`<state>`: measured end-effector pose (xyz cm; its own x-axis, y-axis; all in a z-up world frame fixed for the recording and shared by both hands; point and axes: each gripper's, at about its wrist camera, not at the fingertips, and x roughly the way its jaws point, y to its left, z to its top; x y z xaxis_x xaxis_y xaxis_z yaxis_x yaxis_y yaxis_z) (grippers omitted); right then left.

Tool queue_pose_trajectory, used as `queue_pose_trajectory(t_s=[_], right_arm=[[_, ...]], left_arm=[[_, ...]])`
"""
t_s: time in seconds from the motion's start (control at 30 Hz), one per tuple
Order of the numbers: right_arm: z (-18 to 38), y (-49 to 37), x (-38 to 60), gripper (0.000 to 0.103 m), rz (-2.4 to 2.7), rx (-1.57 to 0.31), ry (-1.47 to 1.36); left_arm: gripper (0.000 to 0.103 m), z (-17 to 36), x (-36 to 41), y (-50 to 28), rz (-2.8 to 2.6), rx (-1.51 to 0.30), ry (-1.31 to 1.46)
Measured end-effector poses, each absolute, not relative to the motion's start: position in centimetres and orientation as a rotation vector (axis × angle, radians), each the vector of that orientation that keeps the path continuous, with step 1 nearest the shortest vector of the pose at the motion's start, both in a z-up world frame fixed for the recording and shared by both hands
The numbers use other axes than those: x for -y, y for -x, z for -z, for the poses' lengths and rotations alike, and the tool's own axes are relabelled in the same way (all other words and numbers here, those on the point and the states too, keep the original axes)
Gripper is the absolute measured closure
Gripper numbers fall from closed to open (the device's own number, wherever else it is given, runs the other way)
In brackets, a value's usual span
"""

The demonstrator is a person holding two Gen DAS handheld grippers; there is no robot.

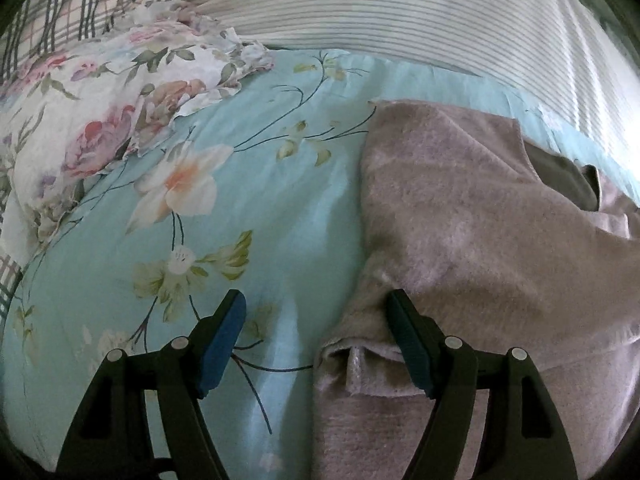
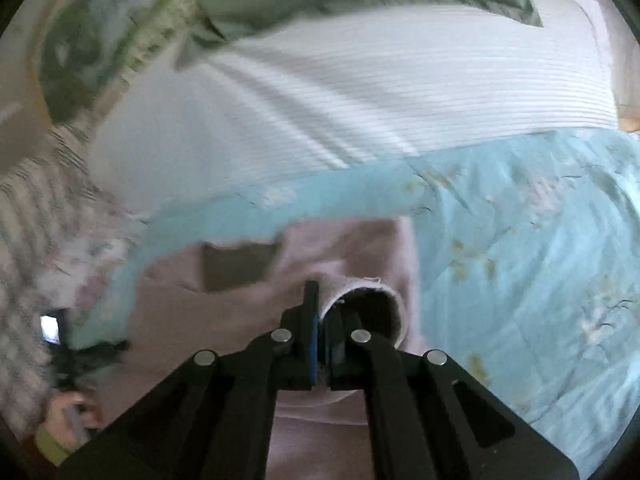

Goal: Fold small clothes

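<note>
A pinkish fleece garment (image 1: 472,216) lies spread on a light-blue flowered quilt (image 1: 248,208) on the bed. The right claw (image 2: 322,332) is clenched on the rim of the garment's cuff (image 2: 372,292). The left claw (image 1: 316,320) stands released over the garment's left edge, one finger above the quilt. A striped white sheet (image 1: 380,12) lies farther off.

Floral quilt (image 1: 280,184), striped sheet (image 1: 400,20)
</note>
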<state>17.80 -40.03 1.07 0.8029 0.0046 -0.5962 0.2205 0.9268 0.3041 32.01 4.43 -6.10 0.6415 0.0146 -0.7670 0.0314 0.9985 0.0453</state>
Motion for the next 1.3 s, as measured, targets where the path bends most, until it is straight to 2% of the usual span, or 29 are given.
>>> queue_pose_trajectory(t_s=[0.1,0.13,0.23,0.37,0.43,0.53,0.63,0.7,0.77,0.8,1.03,1.3], right_arm=[[3.5,-18.8,42.0,0.099,0.216,-0.877,-0.434],[4.0,-18.3,42.6,0.099,0.238,-0.888,-0.451],[2.7,-15.8,42.8,0.085,0.306,-0.798,-0.454],[0.8,-16.0,40.4,0.084,0.176,-0.710,-0.430],[2.1,-18.2,39.3,0.083,0.050,-0.810,-0.430],[5.1,-19.1,39.8,0.084,0.157,-0.968,-0.386],[4.3,-15.9,41.8,0.083,0.133,-0.896,-0.529],[2.9,-13.2,42.0,0.074,0.109,-0.848,-0.554],[1.5,-10.4,41.6,0.044,0.077,-0.809,-0.549],[1.0,-8.9,41.4,0.042,0.059,-0.797,-0.546],[1.4,0.1,39.7,0.042,-0.062,-0.821,-0.544],[5.4,6.4,39.2,0.042,-0.203,-0.919,-0.665]], left_arm=[[0.028,6.0,-4.1,-31.8,-0.001,-0.867,-0.073],[0.028,6.0,-4.1,-31.8,-0.001,-0.866,-0.076],[0.028,6.0,-4.1,-31.8,-0.004,-0.869,-0.078],[0.028,6.0,-3.5,-31.7,-0.034,-0.870,-0.114],[0.028,5.9,-3.2,-31.6,-0.046,-0.873,-0.131],[0.028,5.6,-3.7,-31.0,-0.030,-0.893,-0.121],[0.028,4.7,-4.6,-28.7,0.015,-0.897,-0.115],[0.029,4.1,-5.2,-26.4,0.057,-0.891,-0.108],[0.029,3.7,-6.2,-23.1,0.128,-0.887,-0.077],[0.029,3.7,-6.5,-22.0,0.149,-0.888,-0.065],[0.023,5.2,-10.6,-12.1,0.319,-0.948,0.049],[0.022,6.6,-12.8,-5.5,0.452,-0.990,0.160]])
